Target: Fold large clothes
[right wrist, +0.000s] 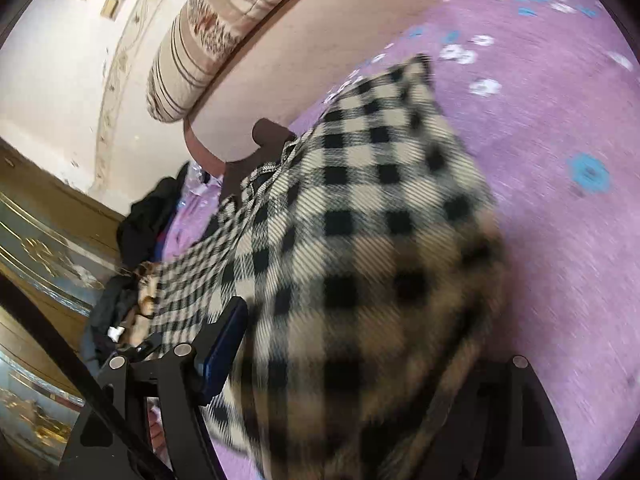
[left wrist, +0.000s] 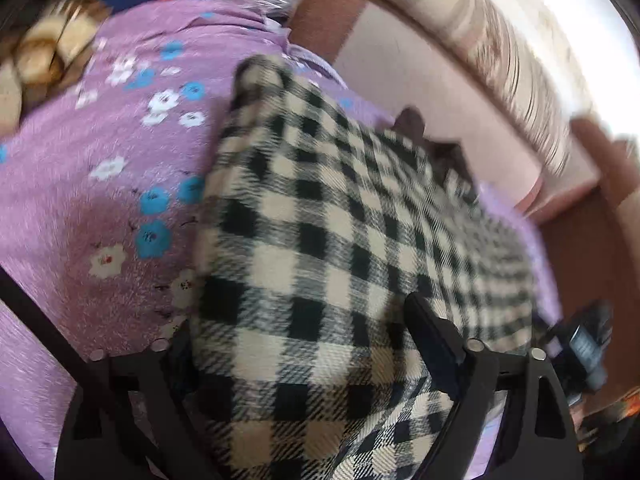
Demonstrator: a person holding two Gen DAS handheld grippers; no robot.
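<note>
A black-and-cream checked garment (left wrist: pixel 320 208) lies in a thick fold on a purple flowered bedsheet (left wrist: pixel 80 184). In the left wrist view its near end bunches up between my left gripper's (left wrist: pixel 300 320) fingers. It covers the left finger and lies against the right finger (left wrist: pixel 432 340). In the right wrist view the same checked garment (right wrist: pixel 360 200) fills my right gripper (right wrist: pixel 360 340). The blue-padded left finger (right wrist: pixel 224 344) rests against its edge, and the right finger is mostly hidden under cloth. Both views are blurred.
A pink and brown headboard (right wrist: pixel 248 92) runs along the far side of the bed, with a striped bolster (right wrist: pixel 200 40) above it. Dark clothes (right wrist: pixel 148 216) are heaped at one bed end by a gold-trimmed wardrobe (right wrist: pixel 36 240). A tan patterned cloth (left wrist: pixel 44 60) lies far left.
</note>
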